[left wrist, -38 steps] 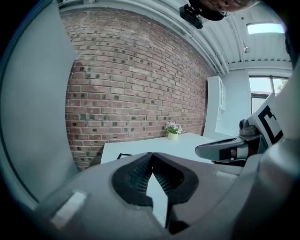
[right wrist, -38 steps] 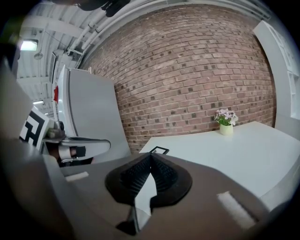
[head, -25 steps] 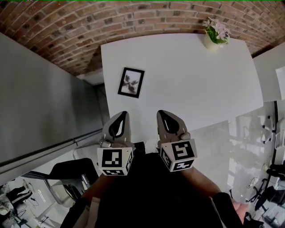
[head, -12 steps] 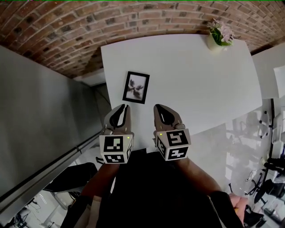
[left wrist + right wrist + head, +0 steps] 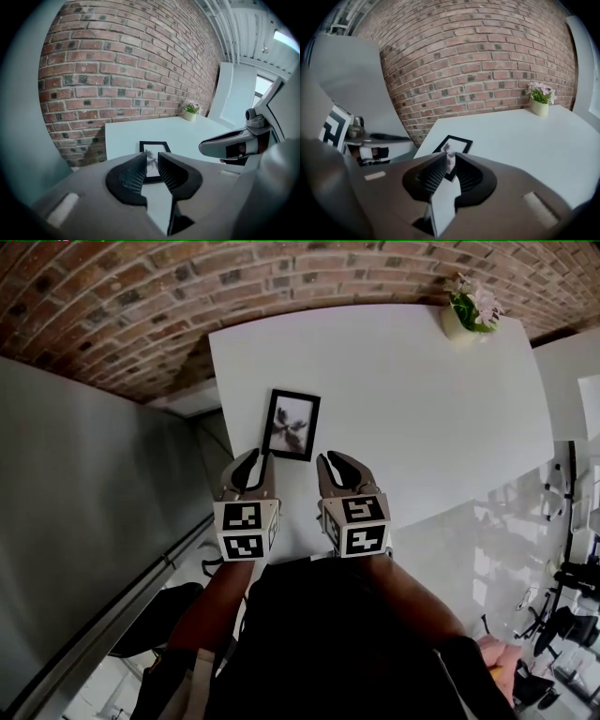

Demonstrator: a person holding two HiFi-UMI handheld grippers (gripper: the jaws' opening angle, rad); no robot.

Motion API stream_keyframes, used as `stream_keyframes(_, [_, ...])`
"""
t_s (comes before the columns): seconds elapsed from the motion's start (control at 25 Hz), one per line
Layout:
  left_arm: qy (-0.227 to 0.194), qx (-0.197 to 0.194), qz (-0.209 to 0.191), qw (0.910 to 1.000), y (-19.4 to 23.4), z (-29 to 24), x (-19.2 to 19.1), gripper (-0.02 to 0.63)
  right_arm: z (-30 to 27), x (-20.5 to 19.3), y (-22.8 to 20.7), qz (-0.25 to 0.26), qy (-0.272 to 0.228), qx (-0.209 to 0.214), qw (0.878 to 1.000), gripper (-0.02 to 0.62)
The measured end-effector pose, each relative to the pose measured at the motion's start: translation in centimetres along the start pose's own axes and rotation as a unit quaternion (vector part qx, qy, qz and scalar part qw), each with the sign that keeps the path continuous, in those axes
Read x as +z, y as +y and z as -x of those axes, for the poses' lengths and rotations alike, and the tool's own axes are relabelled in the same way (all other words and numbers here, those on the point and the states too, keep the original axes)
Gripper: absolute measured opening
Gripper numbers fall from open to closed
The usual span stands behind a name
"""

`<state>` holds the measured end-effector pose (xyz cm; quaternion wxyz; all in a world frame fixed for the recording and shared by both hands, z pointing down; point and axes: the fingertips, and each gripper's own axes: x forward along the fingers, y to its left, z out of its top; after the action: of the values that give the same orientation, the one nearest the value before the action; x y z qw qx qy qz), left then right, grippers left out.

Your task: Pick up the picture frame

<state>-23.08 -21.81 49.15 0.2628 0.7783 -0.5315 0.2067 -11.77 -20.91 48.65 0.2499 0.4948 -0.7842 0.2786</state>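
A black picture frame (image 5: 292, 425) with a pale flower print lies flat near the left edge of the white table (image 5: 422, 399). Both grippers hover side by side at the table's near edge, just short of the frame's near end. My left gripper (image 5: 257, 461) points at the frame's near left corner, and its jaws are opening with nothing between them. My right gripper (image 5: 335, 462) sits off the near right corner, and its jaws are also opening and empty. The frame (image 5: 157, 146) shows beyond the left gripper (image 5: 153, 157). The frame (image 5: 456, 141) also shows beyond the right gripper (image 5: 450, 157).
A small pot of pink flowers (image 5: 469, 313) stands at the table's far right corner. A brick wall (image 5: 141, 296) runs behind the table. A grey panel (image 5: 84, 484) stands to the left of the table. Office chairs (image 5: 562, 596) stand at the right.
Both grippers have moved forward and down toward the picture frame. Their jaws, shut before, now stand apart.
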Motion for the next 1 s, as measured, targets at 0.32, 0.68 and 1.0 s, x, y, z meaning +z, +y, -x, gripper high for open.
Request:
stream_keyframes(0.32, [0.055,-0.001,0.003,0.9985,1.7,-3.7,-2.4,0.105,-4.2,-2.1,-0.9,-0.061,0.049,0.007,0.997,0.087])
stream_keyframes(0.68, [0.096,-0.011,0.0,0.9953,2.3,-6.4,-4.2,0.12,-6.9,-4.0,-1.6,-0.081,0.081,0.001,0.993,0.106])
stream_keyframes(1.0, [0.116,-0.016,-0.016,0.993,2.4,-7.5,-5.1,0.12,-7.8,-5.1,-1.6,-0.107,0.093,-0.001,0.99,0.117])
